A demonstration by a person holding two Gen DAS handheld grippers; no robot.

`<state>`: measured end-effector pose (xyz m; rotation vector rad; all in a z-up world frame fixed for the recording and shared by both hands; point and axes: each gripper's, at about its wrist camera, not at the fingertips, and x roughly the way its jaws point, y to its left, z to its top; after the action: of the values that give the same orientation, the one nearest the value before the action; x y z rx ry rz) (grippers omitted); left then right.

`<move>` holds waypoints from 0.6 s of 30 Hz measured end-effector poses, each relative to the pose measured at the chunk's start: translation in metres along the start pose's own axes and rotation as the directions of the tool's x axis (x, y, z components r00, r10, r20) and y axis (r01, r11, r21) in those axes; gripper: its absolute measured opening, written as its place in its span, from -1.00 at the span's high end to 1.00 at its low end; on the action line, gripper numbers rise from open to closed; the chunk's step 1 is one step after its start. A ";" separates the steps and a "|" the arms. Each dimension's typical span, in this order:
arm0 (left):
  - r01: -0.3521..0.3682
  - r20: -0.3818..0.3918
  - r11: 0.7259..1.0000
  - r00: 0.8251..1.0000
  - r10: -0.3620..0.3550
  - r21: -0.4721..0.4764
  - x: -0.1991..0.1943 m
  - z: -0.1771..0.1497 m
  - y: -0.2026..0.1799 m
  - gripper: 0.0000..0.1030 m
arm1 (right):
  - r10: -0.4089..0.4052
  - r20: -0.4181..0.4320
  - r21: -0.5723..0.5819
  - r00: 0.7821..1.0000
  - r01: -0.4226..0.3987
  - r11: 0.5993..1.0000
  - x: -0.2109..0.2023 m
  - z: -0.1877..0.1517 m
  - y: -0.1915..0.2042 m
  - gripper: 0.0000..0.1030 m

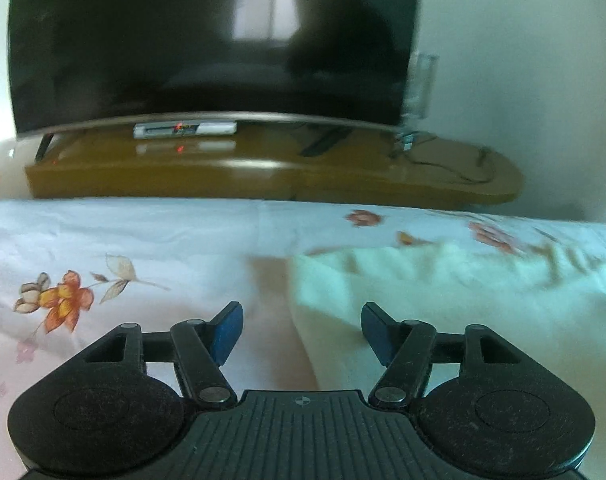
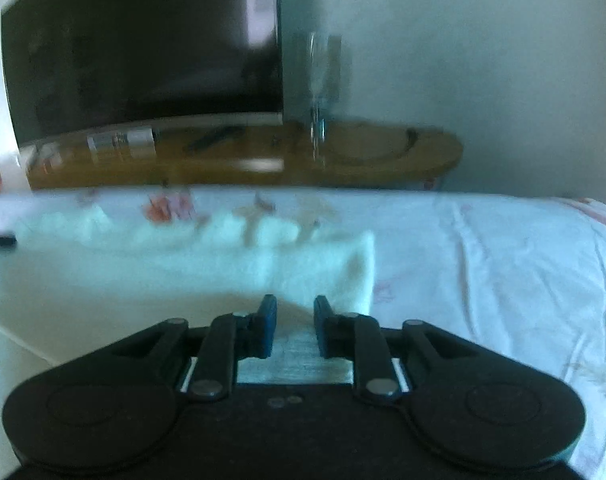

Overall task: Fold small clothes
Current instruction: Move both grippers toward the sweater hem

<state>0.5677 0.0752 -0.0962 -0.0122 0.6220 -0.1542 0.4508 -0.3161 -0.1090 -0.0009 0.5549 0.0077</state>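
left tool (image 1: 302,330) spread wide, holding nothing | right tool (image 2: 295,326) narrowly parted over white garment (image 2: 207,268) edge, grip unclear | garment on floral bed (image 2: 503,264) near far edge

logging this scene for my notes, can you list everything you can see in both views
small garment: one, pale mint-white, lying on the bed, blurred
bed sheet: one, white with orange flowers, covering the bed
tv: one, black, screen off, on the stand
tv stand: one, brown wood, beyond the bed
set-top box: one, silver, under the tv
clear vase: one, right of the tv, blurred
left tongs: one, black with blue pads, open, above the garment edge
right tongs: one, black with blue pads, narrow gap, grip unclear
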 end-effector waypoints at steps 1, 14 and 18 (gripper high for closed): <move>0.010 -0.004 1.000 1.000 -0.010 0.018 -0.007 -0.008 -0.004 -0.27 | 0.017 0.025 -0.009 1.000 -0.017 1.000 -0.011 -0.002 0.000 0.54; -0.002 -0.056 0.999 0.998 0.005 0.054 -0.090 -0.047 -0.013 -0.52 | 0.096 0.007 0.126 0.995 -0.096 0.987 -0.066 -0.027 -0.029 0.32; 0.120 -0.125 0.993 0.985 -0.121 -0.012 -0.149 -0.089 0.005 -0.52 | 0.195 -0.045 0.223 0.980 -0.181 0.958 -0.119 -0.057 -0.054 0.28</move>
<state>0.3970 0.1049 -0.0820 -0.0444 0.7472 -0.2726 0.3206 -0.3707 -0.0947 0.2666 0.6187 0.1329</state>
